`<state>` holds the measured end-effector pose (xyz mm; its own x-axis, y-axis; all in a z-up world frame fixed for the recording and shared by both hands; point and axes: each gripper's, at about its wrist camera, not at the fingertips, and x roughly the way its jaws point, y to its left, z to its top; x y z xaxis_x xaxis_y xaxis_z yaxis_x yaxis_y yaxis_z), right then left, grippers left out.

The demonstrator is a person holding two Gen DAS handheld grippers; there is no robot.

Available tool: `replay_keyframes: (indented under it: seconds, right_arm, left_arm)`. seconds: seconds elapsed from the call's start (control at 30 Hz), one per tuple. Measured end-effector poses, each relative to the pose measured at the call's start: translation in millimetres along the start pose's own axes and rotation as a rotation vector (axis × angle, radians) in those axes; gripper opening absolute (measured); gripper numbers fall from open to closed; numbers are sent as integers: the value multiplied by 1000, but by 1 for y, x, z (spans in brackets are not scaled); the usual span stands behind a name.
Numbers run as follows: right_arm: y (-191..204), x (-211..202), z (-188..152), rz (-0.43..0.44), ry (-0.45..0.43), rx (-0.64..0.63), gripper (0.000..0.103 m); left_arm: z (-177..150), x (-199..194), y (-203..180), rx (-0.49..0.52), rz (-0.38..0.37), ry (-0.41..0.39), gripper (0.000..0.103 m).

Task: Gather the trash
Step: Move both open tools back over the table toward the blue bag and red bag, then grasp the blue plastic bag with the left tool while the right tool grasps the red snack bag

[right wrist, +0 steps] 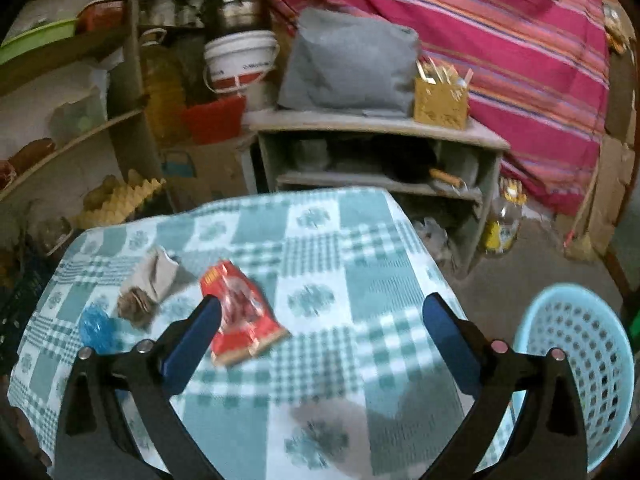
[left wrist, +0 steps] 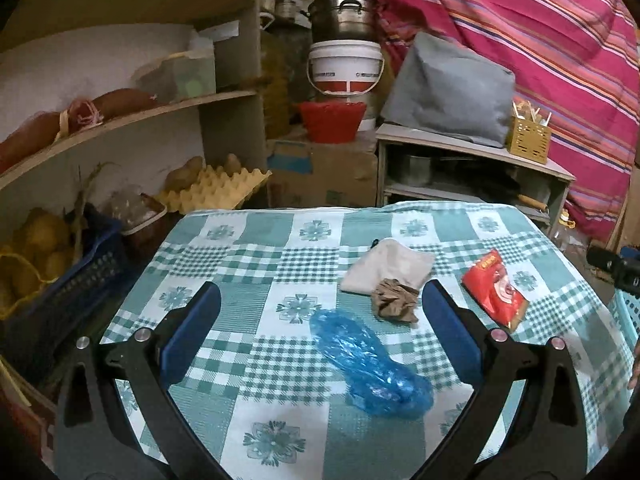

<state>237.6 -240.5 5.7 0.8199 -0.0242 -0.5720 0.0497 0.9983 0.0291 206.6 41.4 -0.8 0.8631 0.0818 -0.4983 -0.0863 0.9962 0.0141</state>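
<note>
Trash on tablecloth [left wrist: 280,248] — blue bag [left wrist: 370,364], red wrapper [left wrist: 496,290]

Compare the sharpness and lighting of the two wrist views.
Left wrist: sharp, the blue plastic bag and red wrapper are crisp; dim room, fisheye bends the shelves. Right wrist: motion-blurred, the tablecloth checks smear, and a dark shadow falls on its near edge.
</note>
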Motion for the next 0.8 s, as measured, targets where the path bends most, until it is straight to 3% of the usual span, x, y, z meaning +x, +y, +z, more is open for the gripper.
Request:
replay_keyframes:
  seconds: [0.17,0.53,0.6,0.8]
  right_arm:
    - [17,10,11,-24,-30,-74,98]
    - [17,49,-12,-2,70,-55,99]
    - [15,57,-13,-7,118,-49,99]
    - [12,64,-16,-25,136,-45,99]
  left_arm:
    - [0,13,5,-14,-11,44,97]
    - [-15,56,8,-27,33,188,98]
    - [-20,64,1,-5,0,213,98]
    - [-30,81,-17,25,-38,258,97]
